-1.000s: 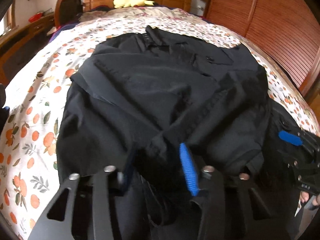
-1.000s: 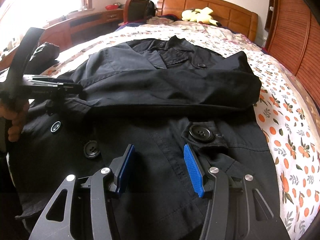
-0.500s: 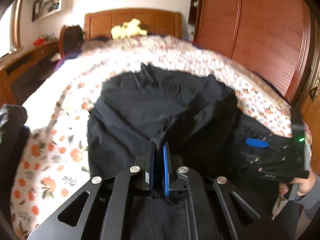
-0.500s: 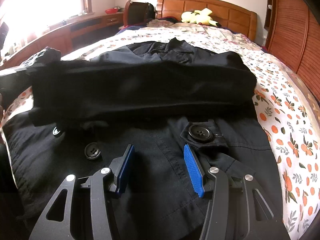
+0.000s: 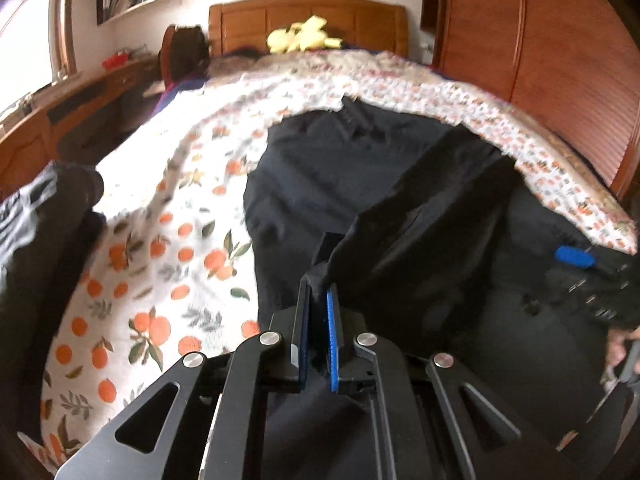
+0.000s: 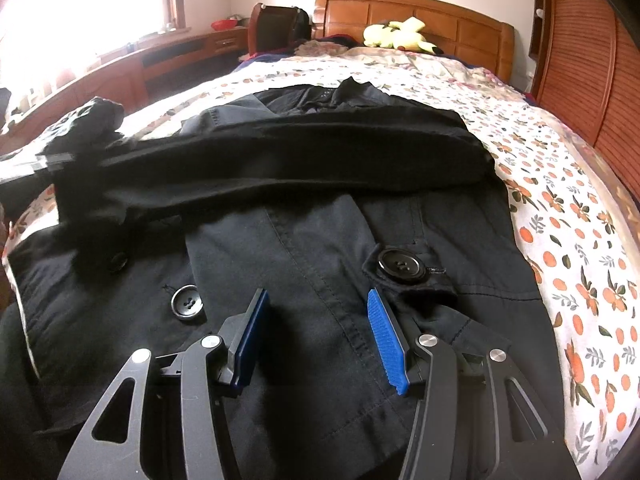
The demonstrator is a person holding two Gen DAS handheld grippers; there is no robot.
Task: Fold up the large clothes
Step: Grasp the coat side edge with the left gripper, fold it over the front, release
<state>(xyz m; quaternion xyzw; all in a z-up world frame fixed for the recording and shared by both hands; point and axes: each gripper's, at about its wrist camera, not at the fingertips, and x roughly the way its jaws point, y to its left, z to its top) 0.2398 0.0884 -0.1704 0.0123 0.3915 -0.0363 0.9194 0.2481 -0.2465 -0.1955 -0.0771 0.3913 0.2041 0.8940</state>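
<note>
A large black coat (image 6: 320,248) with big dark buttons lies on the bed, collar toward the headboard; it also shows in the left wrist view (image 5: 340,176). My left gripper (image 5: 319,292) is shut on the cuff of the coat's sleeve (image 5: 432,216) and holds it stretched above the coat. In the right wrist view that sleeve (image 6: 280,164) runs across the coat from the right shoulder to the left gripper (image 6: 60,158) at the left edge. My right gripper (image 6: 316,300) is open and empty, low over the coat's lower front; it shows at the right of the left wrist view (image 5: 576,258).
The bed has a white cover printed with oranges (image 6: 568,240) and a wooden headboard (image 6: 420,16). A yellow plush toy (image 6: 396,34) lies by the pillows. A wooden wardrobe (image 5: 560,52) stands to the right, a desk and chair (image 6: 276,26) to the left.
My left gripper closed on the sleeve cuff, lifted it and carried it leftward across the coat, so the sleeve now stretches taut. My right gripper stayed open and nearly still.
</note>
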